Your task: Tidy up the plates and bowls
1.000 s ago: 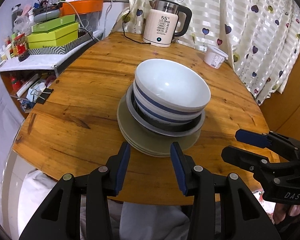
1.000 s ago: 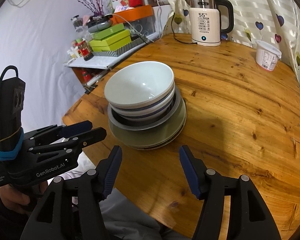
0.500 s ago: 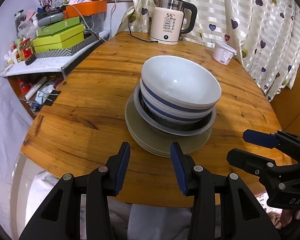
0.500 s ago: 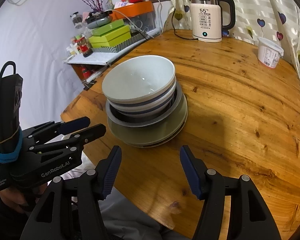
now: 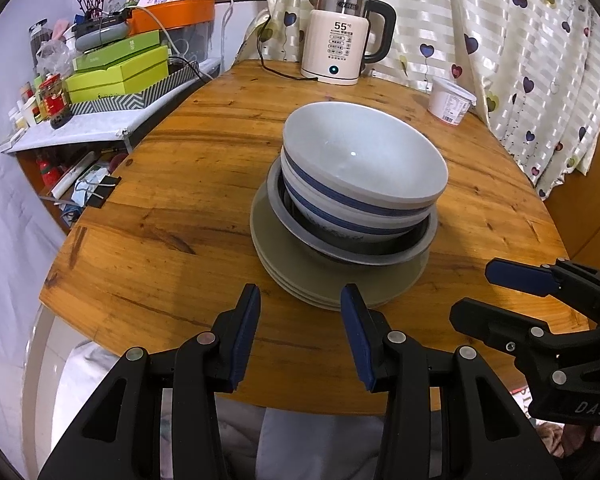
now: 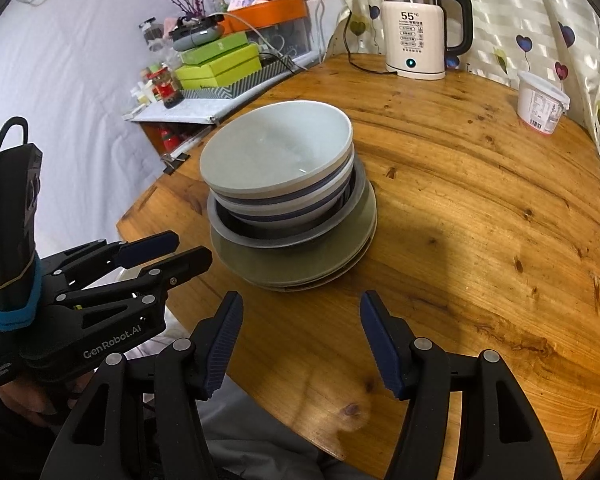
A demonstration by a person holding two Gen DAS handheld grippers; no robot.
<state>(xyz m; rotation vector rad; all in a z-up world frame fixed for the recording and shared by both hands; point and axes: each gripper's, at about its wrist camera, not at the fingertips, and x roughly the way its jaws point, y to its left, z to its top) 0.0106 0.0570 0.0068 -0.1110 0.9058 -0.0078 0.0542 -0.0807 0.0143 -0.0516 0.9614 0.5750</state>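
**At the worktop's near edge, two empty grippers face a stack of crockery**

Nearest the left camera, the left hand-held gripper (image 5: 300, 330) hovers just above the near edge of the wooden worktop (image 5: 172, 184), its blue-padded jaws parted to a moderate gap with nothing between them. It points straight at the stack, level and low. To its right, the right hand-held gripper (image 6: 302, 340) hangs at a similar height, its jaws spread wider and equally empty, aimed at the right side of the stack.

Just beyond both sits the stack, near the middle of the worktop. Greenish plates (image 5: 296, 272) lie at the bottom, a grey shallow dish (image 5: 380, 254) rests on them, and two white bowls with blue bands nest inside it, the top bowl (image 5: 364, 160) uppermost.

These pieces look like glazed ceramic: stiff, smooth, probably slippery, fairly heavy and breakable if knocked. The top bowl's rim seems the sensible place to pinch, one pad inside and one outside. Lifting it straight up should keep the nested bowl beneath from dragging.

Farther back stand an electric kettle (image 5: 340, 54) and a white tub (image 5: 450, 100), well apart from the stack.
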